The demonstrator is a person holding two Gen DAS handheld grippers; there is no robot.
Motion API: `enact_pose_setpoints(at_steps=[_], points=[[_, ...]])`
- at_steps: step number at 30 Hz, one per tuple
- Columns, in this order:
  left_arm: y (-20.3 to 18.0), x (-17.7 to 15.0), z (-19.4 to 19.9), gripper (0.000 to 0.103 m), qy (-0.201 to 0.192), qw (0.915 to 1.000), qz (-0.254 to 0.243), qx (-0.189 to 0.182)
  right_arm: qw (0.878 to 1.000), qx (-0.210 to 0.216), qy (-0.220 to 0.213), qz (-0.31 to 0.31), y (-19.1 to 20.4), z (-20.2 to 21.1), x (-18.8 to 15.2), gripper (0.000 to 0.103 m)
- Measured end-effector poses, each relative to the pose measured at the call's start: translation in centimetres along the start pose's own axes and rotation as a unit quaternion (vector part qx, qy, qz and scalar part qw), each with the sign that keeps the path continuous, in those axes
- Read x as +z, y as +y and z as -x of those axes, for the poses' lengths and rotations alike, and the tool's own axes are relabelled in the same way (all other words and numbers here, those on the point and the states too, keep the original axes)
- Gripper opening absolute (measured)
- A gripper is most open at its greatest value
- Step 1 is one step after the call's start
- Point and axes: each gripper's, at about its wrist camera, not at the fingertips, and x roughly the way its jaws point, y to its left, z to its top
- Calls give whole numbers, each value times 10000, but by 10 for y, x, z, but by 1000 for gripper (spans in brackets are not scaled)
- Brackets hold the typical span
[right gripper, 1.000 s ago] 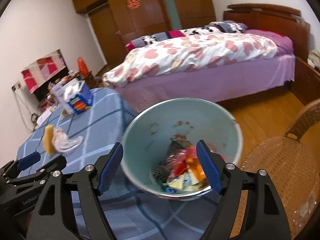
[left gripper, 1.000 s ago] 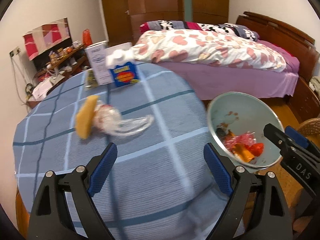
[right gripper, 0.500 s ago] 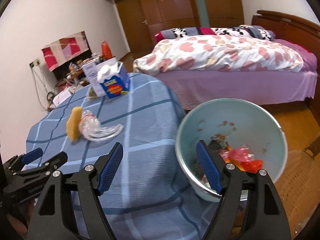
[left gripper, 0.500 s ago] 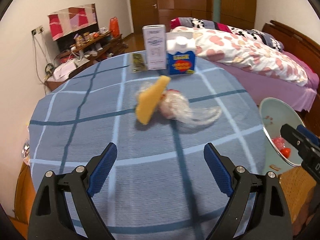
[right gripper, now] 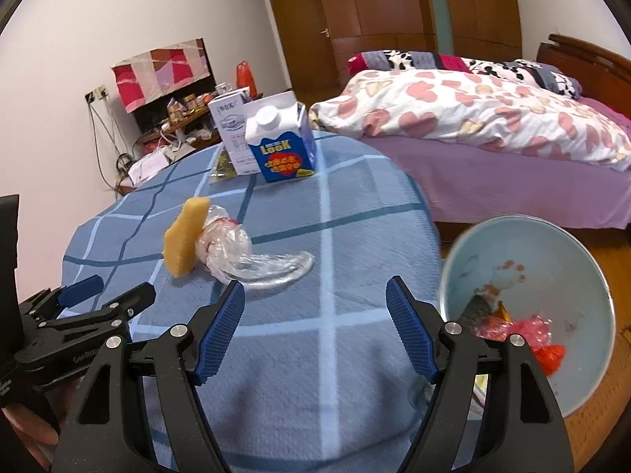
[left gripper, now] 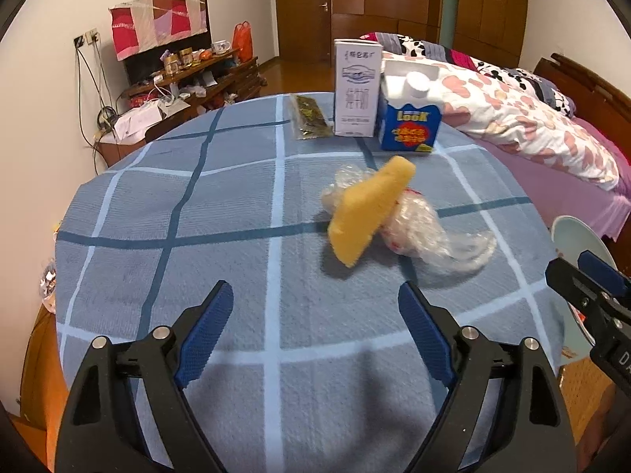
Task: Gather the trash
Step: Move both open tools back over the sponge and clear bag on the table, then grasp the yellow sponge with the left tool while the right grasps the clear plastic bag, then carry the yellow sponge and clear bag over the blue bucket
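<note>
A home bedroom: quilted bed, wooden wardrobe, cloth-covered table.

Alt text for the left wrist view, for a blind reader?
The open left gripper hovers empty over a blue checked tablecloth, facing a yellow sponge leaning on crumpled clear plastic. Two cartons stand behind; a bed lies beyond.

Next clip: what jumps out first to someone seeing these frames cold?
The yellow sponge leaning on crumpled clear plastic wrap mid-table on the blue checked tablecloth. Behind them stand a white carton and a blue carton. Off the table's right edge, a pale green bin holds red and orange trash; both tools, left tool and right tool, gape empty.
</note>
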Motion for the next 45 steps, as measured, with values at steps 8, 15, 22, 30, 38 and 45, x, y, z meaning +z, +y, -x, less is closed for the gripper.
enact_pose_setpoints(at_steps=[8,15,22,30,38,45], points=[[-11,21,-23,74,26,9994,-271,-198,9998,52,163,-70,-3,-23,8,73],[-16,31,-59,42,299,9986,-275,-354,9996,50,266,-83,-7,-32,10,71],[1,27,-48,26,144,9991,-151,-382,9994,199,289,26,4,-38,18,71],[45,16,-27,26,124,9997,190,64,9972,560,457,185,36,-63,32,71],[67,5,-25,26,194,9978,410,479,9922,775,870,450,75,-101,36,58],[71,1,-22,26,189,9968,493,601,9913,705,1011,467,80,-108,29,31]])
